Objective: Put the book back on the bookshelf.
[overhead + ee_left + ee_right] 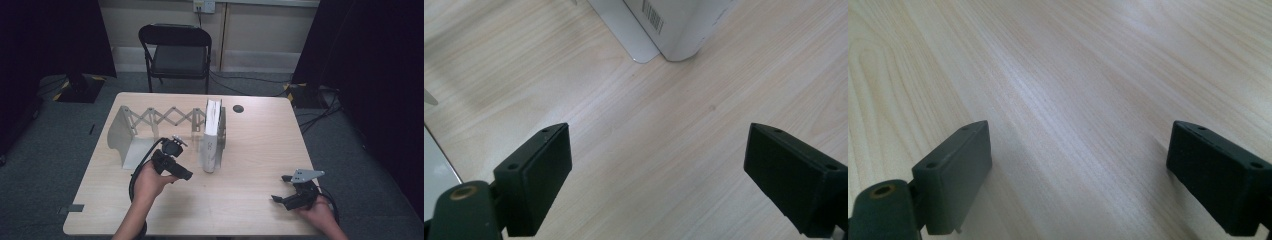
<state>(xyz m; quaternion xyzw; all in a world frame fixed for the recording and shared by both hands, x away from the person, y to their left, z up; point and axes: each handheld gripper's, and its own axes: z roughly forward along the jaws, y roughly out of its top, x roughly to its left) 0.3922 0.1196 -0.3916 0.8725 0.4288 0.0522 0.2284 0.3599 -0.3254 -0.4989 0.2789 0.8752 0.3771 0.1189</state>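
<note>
Our left gripper (184, 173) sits just near-left of the white book (212, 135), jaws wide apart, nothing between them. The book stands upright against the right end plate of the expanding bookend rack (122, 137), mid-table. Our right gripper (282, 199) rests near-right, well apart, also wide open and empty. Risk: nudging the book's near corner could topple it or skid the rack.

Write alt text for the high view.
A white book stands upright against the right end plate of an expandable metal book rack on a wooden table. The left hand-held gripper points at the book; the right hand-held gripper rests open near the table's front right.
</note>
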